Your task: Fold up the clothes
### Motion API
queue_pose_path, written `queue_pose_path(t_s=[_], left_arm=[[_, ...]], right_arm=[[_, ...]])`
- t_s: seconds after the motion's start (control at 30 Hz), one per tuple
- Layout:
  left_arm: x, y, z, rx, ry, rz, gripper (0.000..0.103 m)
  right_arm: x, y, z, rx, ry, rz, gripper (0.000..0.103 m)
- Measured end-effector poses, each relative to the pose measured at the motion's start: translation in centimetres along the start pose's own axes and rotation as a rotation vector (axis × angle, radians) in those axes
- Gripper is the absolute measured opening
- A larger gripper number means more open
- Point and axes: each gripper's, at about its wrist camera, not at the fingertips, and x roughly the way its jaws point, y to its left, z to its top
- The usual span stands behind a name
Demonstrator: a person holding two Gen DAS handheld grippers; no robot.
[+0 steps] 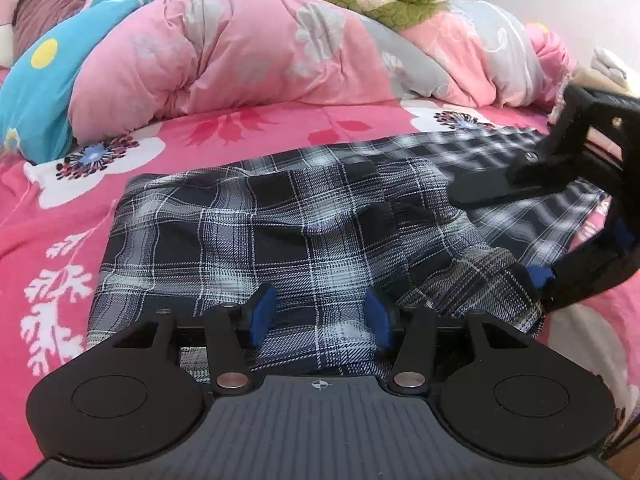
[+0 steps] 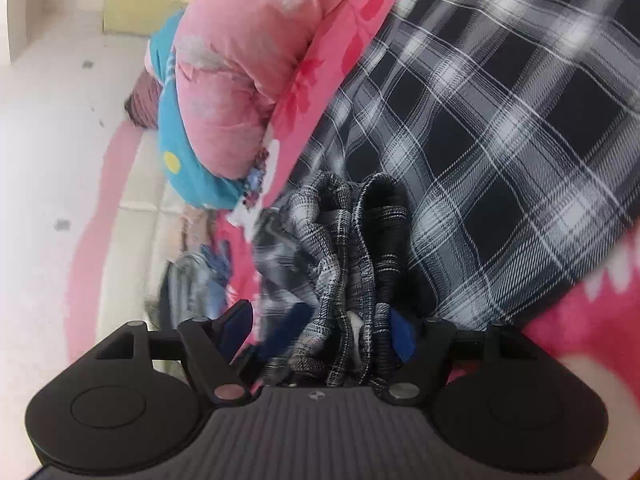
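With right gripper (image 2: 320, 328) jaws apart around bunched plaid shirt (image 1: 280, 232), left gripper (image 1: 318, 316) apart too; fold laid, next smooth it

The left gripper (image 1: 320, 316) points forward and down, its blue pads (image 1: 262, 310) standing apart with nothing pressed between them. The right gripper (image 2: 316, 326) is tilted, rolled to one side, its jaws spread wide; in the left view it reaches in from the right.
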Motion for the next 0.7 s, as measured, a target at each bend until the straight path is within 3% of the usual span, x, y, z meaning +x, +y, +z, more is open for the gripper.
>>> queue_pose_path(t_s=[0.1, 0.3, 0.37, 0.43, 0.53, 0.7], left_arm=[[-0.1, 0.1, -0.1, -0.005, -0.005, -0.004, 0.05], [-0.5, 0.8, -0.1, -0.059, -0.027, -0.033, 0.05], [-0.7, 1.0, -0.2, -0.075, -0.04, -0.039, 0.05], [-1.1, 1.2, -0.2, -0.087, -0.056, -0.049, 0.05], [-2.4, 1.4, -0.1, -0.09, -0.096, -0.059, 0.051], [-5.3, 3.1, 0.4, -0.126, -0.17, -0.024, 0.053]], right_arm=[[0.2, 0.1, -0.4, -0.003, 0.016, -0.019, 0.071], [2.0, 1.6, 0.3, -0.104, -0.008, -0.069, 0.057], [2.3, 1.7, 0.2, -0.119, -0.016, -0.079, 0.049], [2.4, 1.9, 0.0, -0.142, -0.027, -0.088, 0.035], [2.1, 2.3, -0.5, -0.191, -0.057, -0.096, 0.026], [0.5, 4.6, -1.0, -0.32, -0.132, -0.071, 0.023]])
